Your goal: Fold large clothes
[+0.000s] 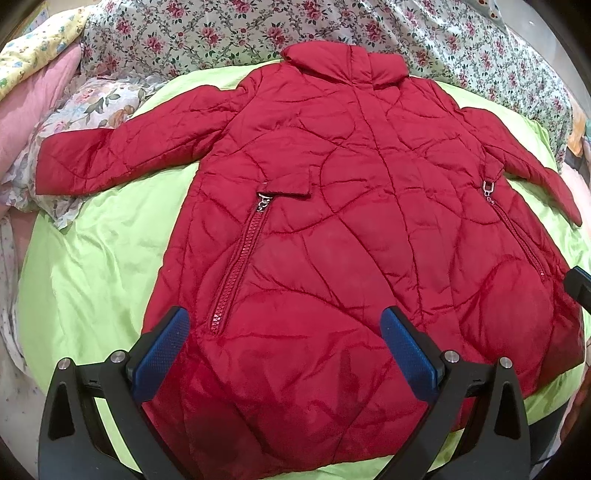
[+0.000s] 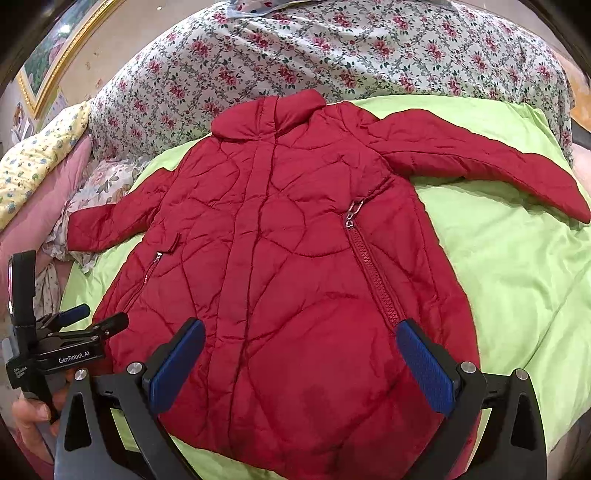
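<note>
A red quilted coat (image 1: 332, 206) lies flat, front up, on a light green sheet (image 1: 92, 266), collar away from me, both sleeves spread sideways. It also shows in the right wrist view (image 2: 295, 240). My left gripper (image 1: 286, 334) is open and empty, hovering over the coat's hem, left of centre. My right gripper (image 2: 301, 347) is open and empty over the hem, right of centre. The left gripper also shows at the left edge of the right wrist view (image 2: 94, 319), held by a hand.
A floral quilt (image 1: 221, 33) is bunched behind the coat. Pillows and a pink blanket (image 1: 33, 99) lie at the left. The green sheet (image 2: 517, 277) spreads beside the coat. A framed picture (image 2: 55, 55) hangs on the wall at upper left.
</note>
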